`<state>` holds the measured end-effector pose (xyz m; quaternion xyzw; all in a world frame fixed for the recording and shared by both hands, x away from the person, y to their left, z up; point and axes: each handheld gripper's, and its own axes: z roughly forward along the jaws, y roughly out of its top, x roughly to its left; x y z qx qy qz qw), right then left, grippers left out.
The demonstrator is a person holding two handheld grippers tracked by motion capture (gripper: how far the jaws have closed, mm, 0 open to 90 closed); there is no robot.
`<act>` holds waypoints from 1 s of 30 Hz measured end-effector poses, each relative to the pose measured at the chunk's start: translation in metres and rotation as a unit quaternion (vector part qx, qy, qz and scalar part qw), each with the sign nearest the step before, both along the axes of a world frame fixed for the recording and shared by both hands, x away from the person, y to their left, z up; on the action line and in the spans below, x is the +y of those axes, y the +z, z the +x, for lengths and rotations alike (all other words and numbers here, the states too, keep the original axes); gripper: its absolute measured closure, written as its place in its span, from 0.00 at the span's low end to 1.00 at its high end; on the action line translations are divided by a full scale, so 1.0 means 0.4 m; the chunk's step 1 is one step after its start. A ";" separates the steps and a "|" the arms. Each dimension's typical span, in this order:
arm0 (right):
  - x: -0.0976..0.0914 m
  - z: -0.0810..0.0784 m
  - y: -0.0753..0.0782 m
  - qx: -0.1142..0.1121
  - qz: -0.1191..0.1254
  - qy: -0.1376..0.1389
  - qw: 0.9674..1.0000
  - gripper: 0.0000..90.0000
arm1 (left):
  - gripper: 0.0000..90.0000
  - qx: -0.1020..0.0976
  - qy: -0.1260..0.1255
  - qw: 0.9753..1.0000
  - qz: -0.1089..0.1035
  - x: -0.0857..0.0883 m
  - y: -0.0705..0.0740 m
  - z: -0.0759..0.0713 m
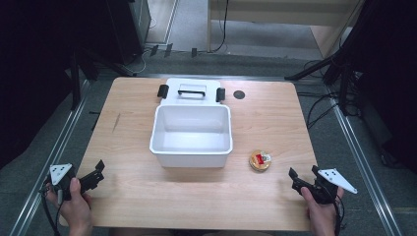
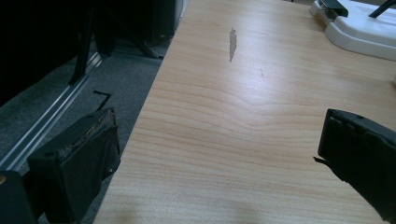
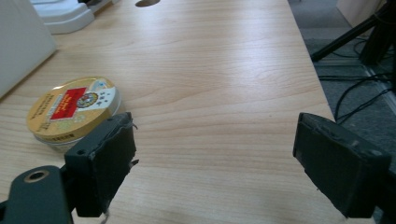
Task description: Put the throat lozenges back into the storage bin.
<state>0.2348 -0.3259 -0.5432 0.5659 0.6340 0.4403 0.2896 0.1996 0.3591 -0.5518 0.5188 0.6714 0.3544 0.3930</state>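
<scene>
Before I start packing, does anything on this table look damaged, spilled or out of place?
One small flaw: a grey scuff mars the wooden table left of the white box. Nothing is spilled. The box's lid lies flat behind it, and the round tin sits upright.

The tub sits at the centre of the frame on the tabletop, and its lid lies just above it, touching its far rim. A small disc lies right of the lid. The round tin rests to the lower right of the tub, near it. My left hand-held gripper is at the lower left edge of the tabletop, my right hand-held gripper at the lower right, beside the tin.
</scene>
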 end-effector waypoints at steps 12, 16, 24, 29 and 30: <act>-0.007 -0.016 0.016 0.033 0.016 0.035 0.999 0.22 | 0.00 -0.005 -0.002 1.000 -0.010 0.004 0.000 -0.001; -0.002 -0.015 0.042 0.061 -0.004 0.057 0.997 0.22 | 0.00 -0.005 -0.001 1.000 -0.008 0.002 0.000 -0.001; 0.040 0.011 0.094 0.142 -0.085 0.088 0.982 0.22 | 0.00 -0.003 -0.006 1.000 0.000 -0.001 0.000 -0.001; 0.085 0.042 0.123 0.200 -0.138 0.139 0.960 0.22 | 0.00 -0.003 -0.011 1.000 0.008 -0.004 0.000 -0.001; 0.093 0.048 0.126 0.210 -0.141 0.145 0.957 0.22 | 0.00 -0.003 -0.011 1.000 0.008 -0.003 0.001 -0.001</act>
